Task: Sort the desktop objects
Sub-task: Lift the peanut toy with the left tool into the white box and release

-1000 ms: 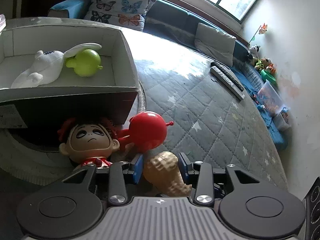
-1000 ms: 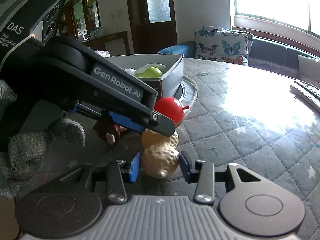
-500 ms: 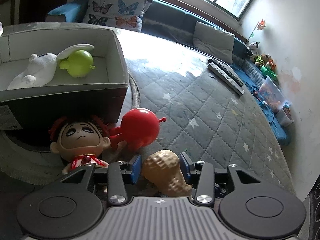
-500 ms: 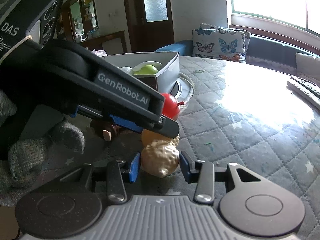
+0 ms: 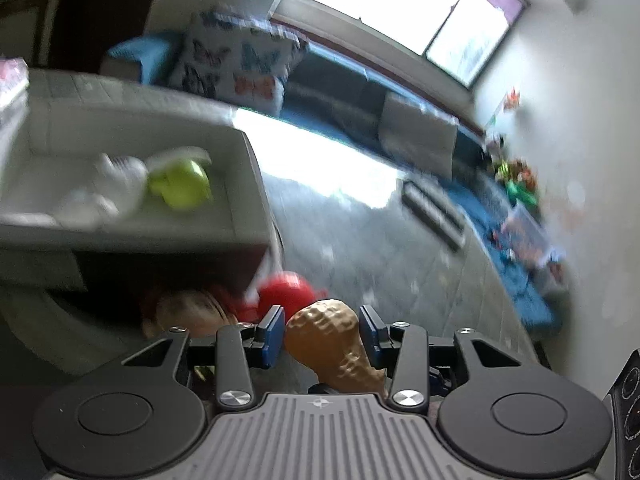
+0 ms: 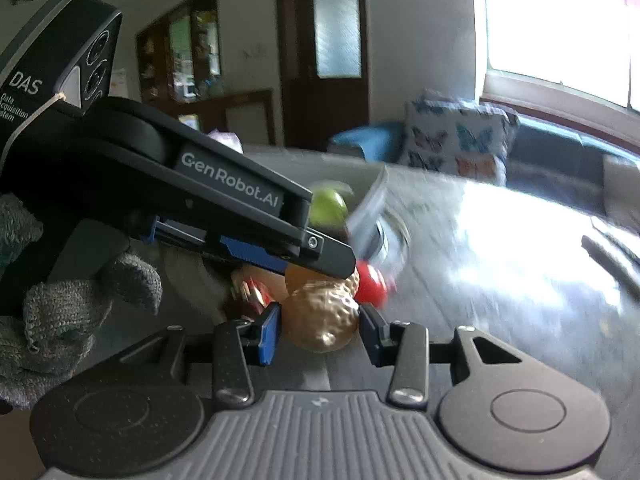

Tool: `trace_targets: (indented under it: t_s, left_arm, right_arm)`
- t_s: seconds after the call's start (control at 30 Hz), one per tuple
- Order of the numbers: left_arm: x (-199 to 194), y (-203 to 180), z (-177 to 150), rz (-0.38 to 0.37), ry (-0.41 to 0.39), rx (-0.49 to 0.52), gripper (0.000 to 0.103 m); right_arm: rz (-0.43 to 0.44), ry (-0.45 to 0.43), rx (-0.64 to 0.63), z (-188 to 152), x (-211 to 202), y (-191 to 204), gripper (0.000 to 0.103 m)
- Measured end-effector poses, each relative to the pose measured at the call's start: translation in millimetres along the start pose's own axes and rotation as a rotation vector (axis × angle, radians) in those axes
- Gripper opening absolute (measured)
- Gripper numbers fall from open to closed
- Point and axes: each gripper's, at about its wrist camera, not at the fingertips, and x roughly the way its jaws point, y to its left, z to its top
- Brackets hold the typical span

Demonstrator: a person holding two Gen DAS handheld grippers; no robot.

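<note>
Peanut toy (image 5: 328, 340) has come up off the table (image 5: 380, 248) since a second ago, when it lay on the quilted cover, and both views are now smeared by that motion (the lift looks to be under way, so I judge the pick made and the carry to the box as the step in hand). Far left in the left wrist view, the grey cardboard box (image 5: 248, 184) holds a white plush toy (image 5: 108, 188) and a green ball-shaped toy (image 5: 182, 186). Below its near wall a big-headed doll (image 5: 184, 312) and, to its right, a red ball-shaped toy (image 5: 286, 292) are still unsorted on the table. Right of those, the peanut sits between the blue-padded fingers (image 5: 272, 332) of the left gripper (image 5: 322, 328), which are closing on it with the pads at its sides. In the right wrist view a gloved hand (image 6: 60, 320) carries that gripper, and the right gripper (image 6: 320, 328) is clamped tight on the peanut's near lobe. The toy is tan, two-lobed, with a dimpled glossy shell (hard plastic, I would guess), so it may slip if squeezed off-centre.
</note>
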Motion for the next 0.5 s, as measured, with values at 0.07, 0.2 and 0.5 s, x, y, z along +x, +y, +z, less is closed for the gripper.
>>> trace_targets:
  t_s: [0.07, 0.2, 0.5]
  left_arm:
    - [-8, 7, 14, 0.018, -0.043, -0.006, 0.044]
    - [-17, 28, 42, 0.051, -0.103, -0.036, 0.044]
    - [5, 91, 83, 0.099, -0.103, -0.151, 0.044]
  right_arm:
    - [0.012, -0.023, -0.038, 18, 9, 7, 0.042]
    - [0.044, -0.051, -0.099, 51, 34, 20, 0.042]
    - [0.127, 0.004, -0.141, 96, 114, 31, 0.042]
